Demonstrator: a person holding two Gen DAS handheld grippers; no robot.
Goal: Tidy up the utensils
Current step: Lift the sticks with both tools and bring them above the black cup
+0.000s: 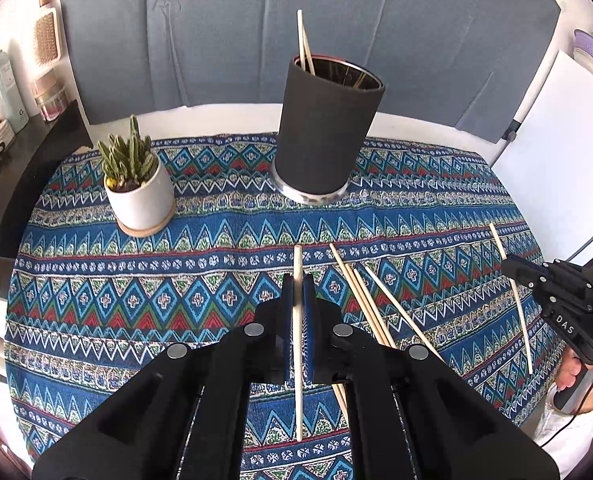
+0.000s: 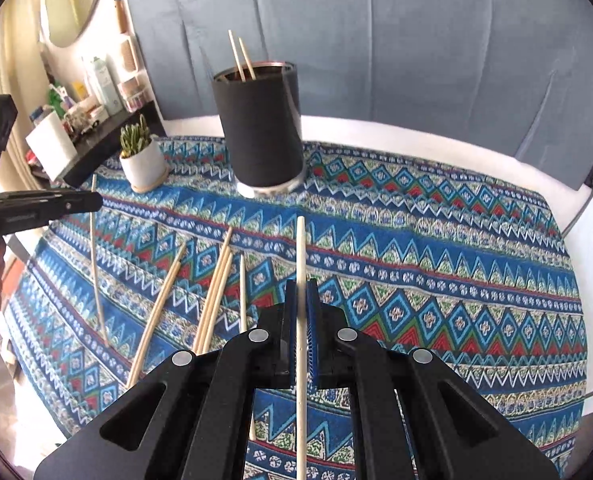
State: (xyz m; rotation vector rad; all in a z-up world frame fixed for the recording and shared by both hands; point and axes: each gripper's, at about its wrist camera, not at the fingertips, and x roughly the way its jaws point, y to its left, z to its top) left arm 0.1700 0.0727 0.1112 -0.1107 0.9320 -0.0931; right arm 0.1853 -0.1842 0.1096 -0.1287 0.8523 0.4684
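A black cylindrical holder (image 1: pixel 324 128) (image 2: pixel 261 128) stands at the back of the patterned cloth with two chopsticks (image 1: pixel 303 42) (image 2: pixel 240 54) in it. My left gripper (image 1: pixel 298 280) is shut on a wooden chopstick (image 1: pixel 297 344), held above the cloth. My right gripper (image 2: pixel 301 286) is shut on a pale chopstick (image 2: pixel 301 320); it also shows in the left wrist view (image 1: pixel 514 268) with its chopstick (image 1: pixel 512 280). Several loose chopsticks (image 1: pixel 368 304) (image 2: pixel 212 300) lie on the cloth between the two grippers.
A small succulent in a white pot (image 1: pixel 136 188) (image 2: pixel 140 160) stands left of the holder. A dark shelf with bottles (image 2: pixel 92 92) is at far left. A grey cushion (image 1: pixel 296 20) backs the table. A white board (image 1: pixel 556 140) stands at right.
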